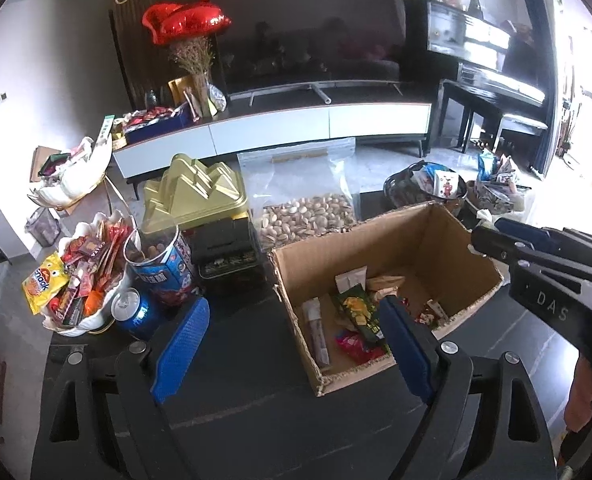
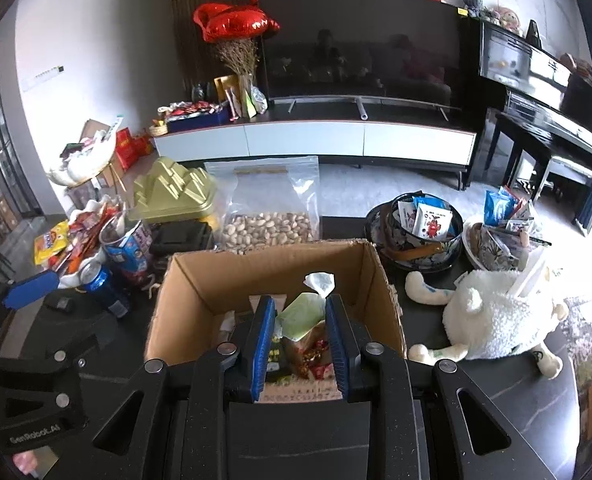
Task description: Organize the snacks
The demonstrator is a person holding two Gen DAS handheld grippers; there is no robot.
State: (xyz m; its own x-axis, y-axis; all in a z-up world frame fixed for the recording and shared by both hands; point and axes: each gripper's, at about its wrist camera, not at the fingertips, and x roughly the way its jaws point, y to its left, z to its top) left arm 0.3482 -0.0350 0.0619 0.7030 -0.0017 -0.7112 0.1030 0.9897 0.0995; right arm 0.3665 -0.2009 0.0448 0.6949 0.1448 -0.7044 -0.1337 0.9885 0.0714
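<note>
An open cardboard box [image 1: 448,236] stands on the dark table and holds several snack packets, among them a green one [image 1: 360,312]. My left gripper [image 1: 292,320] is open and empty over the table at the box's near left corner. My right gripper [image 2: 301,320] hangs over the box [image 2: 200,280], its pads shut on a light green snack packet [image 2: 302,314] with a white twisted top. The right gripper also shows in the left wrist view [image 1: 492,240] above the box's right wall.
A white bowl of snacks [image 1: 84,276], a blue can [image 1: 134,312], a blue tub [image 1: 164,268], a gold-lidded tin [image 1: 196,196] and a bag of pistachios [image 1: 308,216] stand left and behind. Snack bowls [image 2: 420,224] and a white plush toy [image 2: 500,316] lie right of the box.
</note>
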